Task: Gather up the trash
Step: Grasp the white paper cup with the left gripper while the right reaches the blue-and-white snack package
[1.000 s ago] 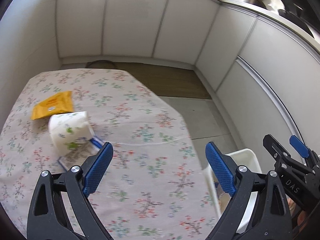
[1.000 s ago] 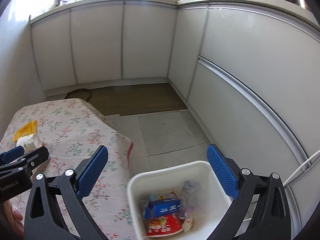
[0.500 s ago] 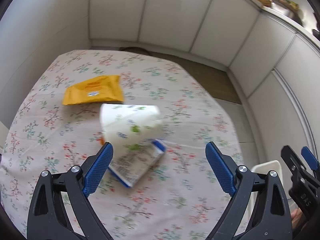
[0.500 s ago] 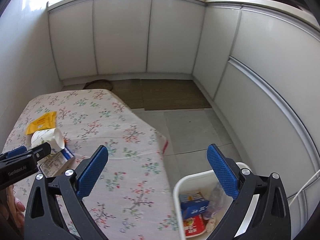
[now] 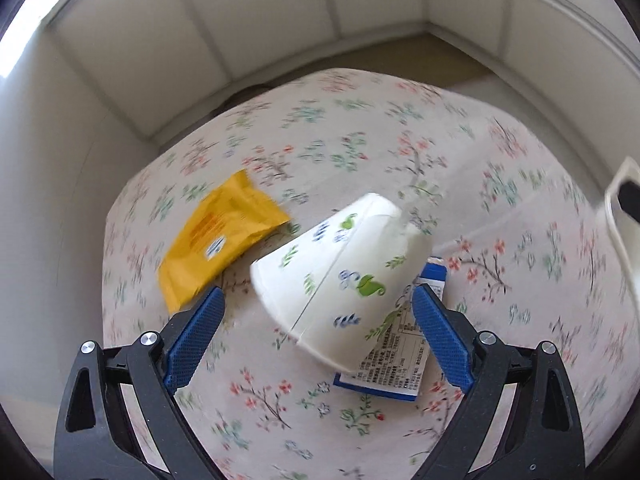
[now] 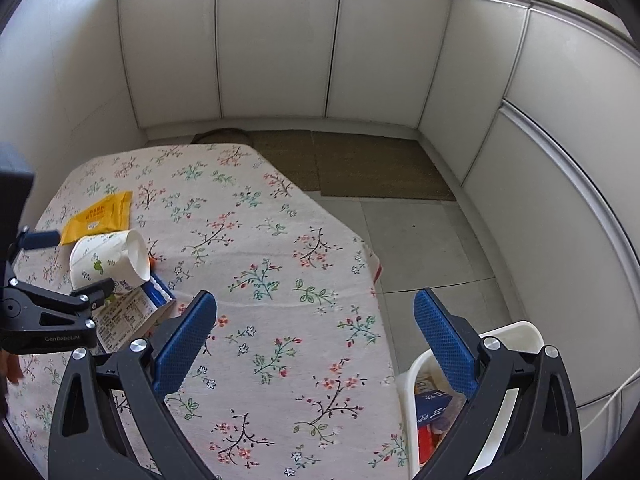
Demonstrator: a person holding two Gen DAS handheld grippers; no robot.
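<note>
- Trash lies on the table with the flowery cloth (image 5: 360, 152): a paper cup (image 5: 340, 276), a yellow packet (image 5: 220, 240) and a flat blue and white box (image 5: 396, 360).
- The paper cup lies on its side. It is white and smooth, with little green and blue leaf shapes. Its wide mouth is bent a bit out of round.
- The cup rests partly on the flat box, which has small print on its white face.
- The yellow packet is soft, flat and shiny, just beside the cup on the far left.
- The left gripper (image 5: 316, 340) has its jaws wide open. They hold nothing. The cup sits between the two blue bumpy pads (image 5: 196, 340), but I cannot tell if a pad touches it.
- The right gripper (image 6: 316, 340) also has its jaws wide open and holds nothing. It hangs over the near edge of the table.
- A white plastic bin (image 6: 516, 332) stands on the floor just beside the table, under the right gripper's right finger. Inside it are a blue box and something red.
- The floor has grey tiles and a rough brown mat (image 6: 360, 164). White smooth cupboard doors (image 6: 276, 40) go all around.
</note>
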